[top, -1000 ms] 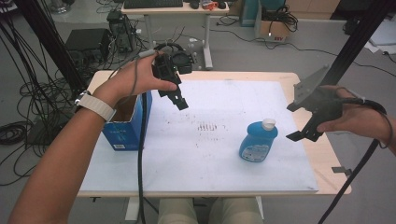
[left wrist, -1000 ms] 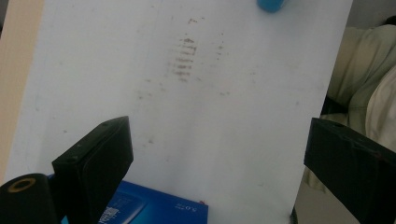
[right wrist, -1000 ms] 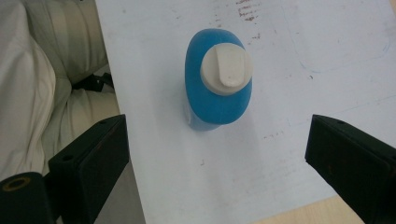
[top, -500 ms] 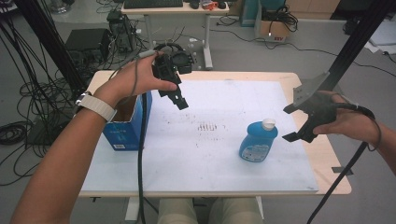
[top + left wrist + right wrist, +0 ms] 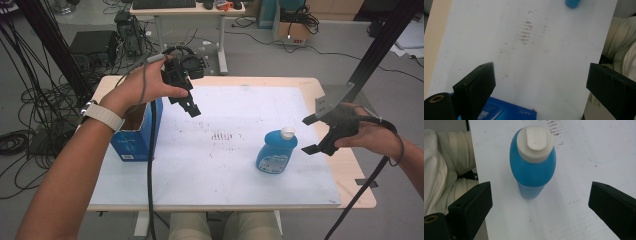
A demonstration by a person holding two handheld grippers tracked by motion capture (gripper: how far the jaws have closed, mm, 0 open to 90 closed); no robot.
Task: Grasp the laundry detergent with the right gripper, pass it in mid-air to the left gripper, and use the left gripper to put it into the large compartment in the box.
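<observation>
A blue bottle [image 5: 276, 151] with a white cap stands upright on the white board, right of the middle. In the right gripper view the blue bottle [image 5: 533, 165] is seen from above, ahead of the jaws and apart from them. My right gripper [image 5: 309, 135] hovers just right of the bottle, open, with nothing between its jaws. My left gripper [image 5: 189, 106] is held above the board's far left part, open and empty. A blue cardboard box [image 5: 134, 131] with its top open stands at the board's left edge, under the left hand; the box's corner [image 5: 506, 112] shows in the left gripper view.
The white board [image 5: 220, 165] lies on a wooden table [image 5: 357, 192] and carries a patch of brown smudges [image 5: 222, 136] near its middle. Cables trail from both grippers. The person's knees [image 5: 220, 227] are at the table's near edge. Desks, equipment and cables stand behind the table.
My right gripper has come down and moved left, closer to the blue bottle. The left gripper, the bottle and the box have stayed where they were.
</observation>
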